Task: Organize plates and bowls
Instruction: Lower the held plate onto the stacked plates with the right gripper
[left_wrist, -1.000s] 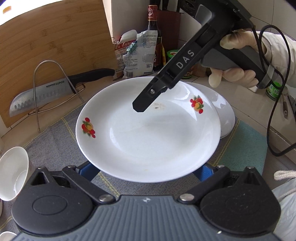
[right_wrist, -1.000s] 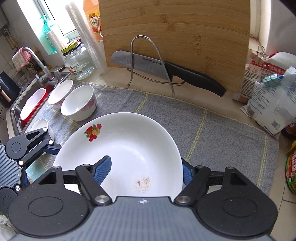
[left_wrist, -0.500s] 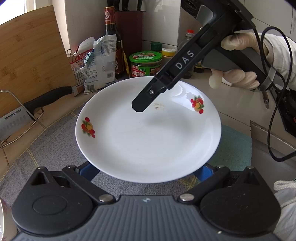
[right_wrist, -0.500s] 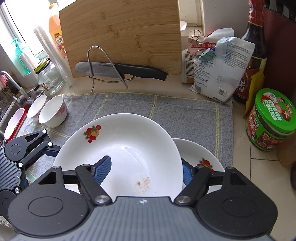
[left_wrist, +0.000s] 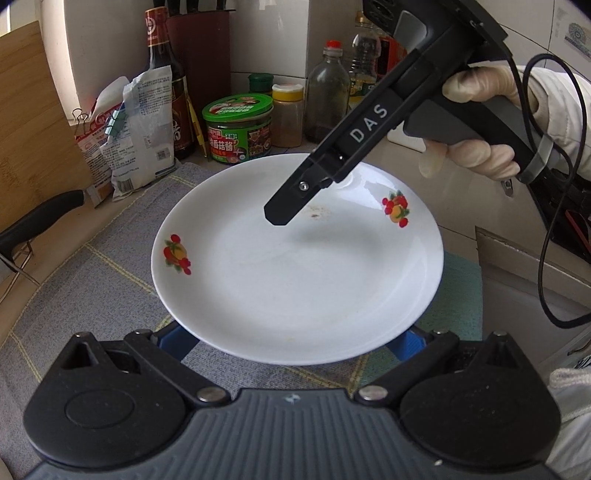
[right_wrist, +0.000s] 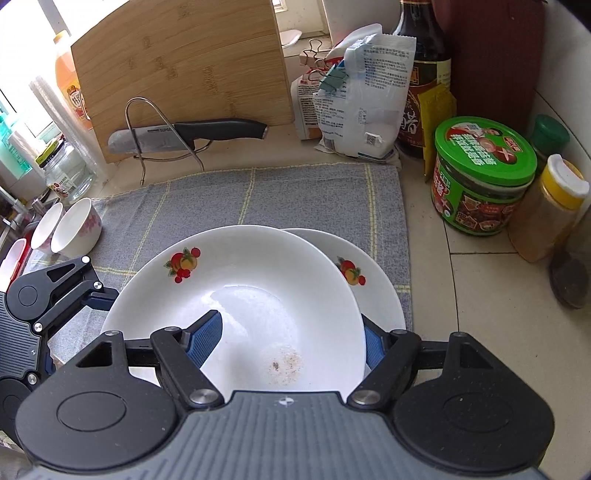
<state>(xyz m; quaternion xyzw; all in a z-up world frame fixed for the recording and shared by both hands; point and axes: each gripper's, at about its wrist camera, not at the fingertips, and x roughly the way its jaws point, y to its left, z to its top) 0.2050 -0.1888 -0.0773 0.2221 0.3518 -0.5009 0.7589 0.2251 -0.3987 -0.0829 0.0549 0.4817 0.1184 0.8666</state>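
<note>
**A:** How are my tongs set?

**B:** Your left gripper (left_wrist: 291, 339) is spread wide. Its two blue fingers (left_wrist: 177, 339) show at the bottom of the left wrist view, one to each side, tucked under the near rim of the plate (left_wrist: 295, 266). Your right gripper (right_wrist: 288, 343) has that same plate between its jaws. One blue pad (right_wrist: 205, 339) lies over the inner surface, and the other is hidden behind the rim at lower right. I cannot tell whether those jaws actually press on it.

**A:** Where is the plate?

**B:** It fills the middle of both views. It is white, with fruit prints on the rim and a patch of speckled residue (right_wrist: 282, 363) near your right tongs. In the right wrist view it overlaps a second plate (right_wrist: 373, 295), which peeks out to the right on the grey cloth (right_wrist: 258, 195).

**A:** What lies further out?

**B:** Two small bowls (right_wrist: 77, 229) sit together at the left edge. A knife (right_wrist: 192, 131) rests on a wire stand before the wooden board (right_wrist: 177, 59) at upper left. A green-lidded jar (right_wrist: 480, 181) stands at the right.
</note>
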